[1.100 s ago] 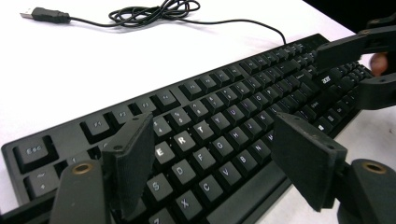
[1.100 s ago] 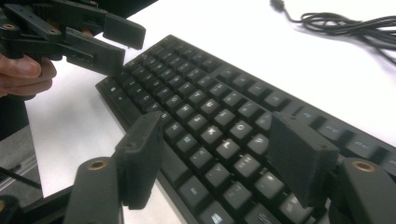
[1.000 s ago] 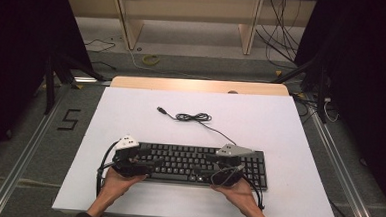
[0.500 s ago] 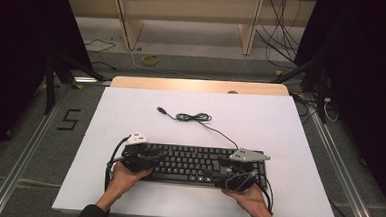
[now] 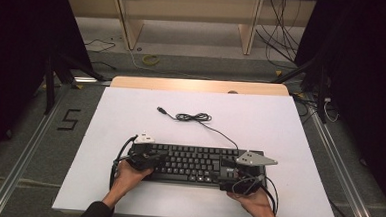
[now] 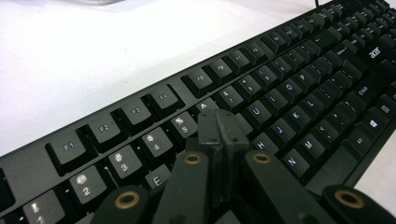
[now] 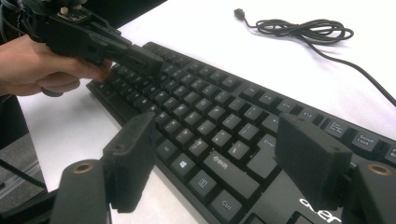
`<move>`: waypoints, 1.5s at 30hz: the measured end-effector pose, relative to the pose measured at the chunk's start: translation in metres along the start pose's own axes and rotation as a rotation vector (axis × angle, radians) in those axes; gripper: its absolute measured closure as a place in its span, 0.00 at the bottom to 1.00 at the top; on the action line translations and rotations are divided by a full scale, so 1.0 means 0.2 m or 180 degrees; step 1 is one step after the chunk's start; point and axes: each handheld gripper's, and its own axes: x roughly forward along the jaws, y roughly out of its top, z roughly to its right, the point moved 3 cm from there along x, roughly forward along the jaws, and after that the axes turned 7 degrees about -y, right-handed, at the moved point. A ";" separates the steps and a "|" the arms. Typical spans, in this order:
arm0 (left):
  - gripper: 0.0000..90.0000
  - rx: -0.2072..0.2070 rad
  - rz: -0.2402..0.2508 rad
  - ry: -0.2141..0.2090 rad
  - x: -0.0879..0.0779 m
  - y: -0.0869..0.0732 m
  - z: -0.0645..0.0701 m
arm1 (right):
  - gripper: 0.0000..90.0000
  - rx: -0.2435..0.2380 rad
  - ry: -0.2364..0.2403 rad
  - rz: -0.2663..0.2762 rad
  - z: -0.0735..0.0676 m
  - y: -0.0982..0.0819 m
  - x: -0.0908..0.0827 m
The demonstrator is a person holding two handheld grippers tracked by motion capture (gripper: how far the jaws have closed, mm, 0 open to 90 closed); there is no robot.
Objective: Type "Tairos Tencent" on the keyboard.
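At the six o'clock edge of the white desk [image 5: 280, 133] lies the black, flat plastic computer keyboard [image 5: 193, 163], its long side running from nine to three o'clock, its thin black cable [image 5: 200, 120] coiled loosely toward twelve. Compared with a second ago, both hands have slid along it toward three o'clock, and the left gripper [image 6: 217, 128] has just been closing: its jaws, spread then, now stand pressed together with nothing between them, their joined tip poised over or on the keys near the 5 and 6; contact I cannot make out. That looks to me like readying a single blunt point to press keys. The right gripper [image 7: 219, 158], at the keyboard's three o'clock end, has its jaws spread wide above the keys, pinching nothing and apparently touching nothing.
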 end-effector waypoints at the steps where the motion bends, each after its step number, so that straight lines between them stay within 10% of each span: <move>1: 0.99 0.0000 0.0000 0.0000 0.00 0.00 0.00 | 0.34 0.0002 -0.0001 0.0005 0.00 0.00 0.00; 27: 0.99 -0.0001 -0.0096 -0.0016 0.05 0.00 0.00 | 0.33 0.0005 -0.0001 0.0027 -0.01 -0.02 -0.03; 45: 0.73 -0.0091 0.0276 -0.0239 -0.11 0.03 0.02 | 0.32 0.0008 -0.0003 0.0062 -0.01 -0.02 -0.04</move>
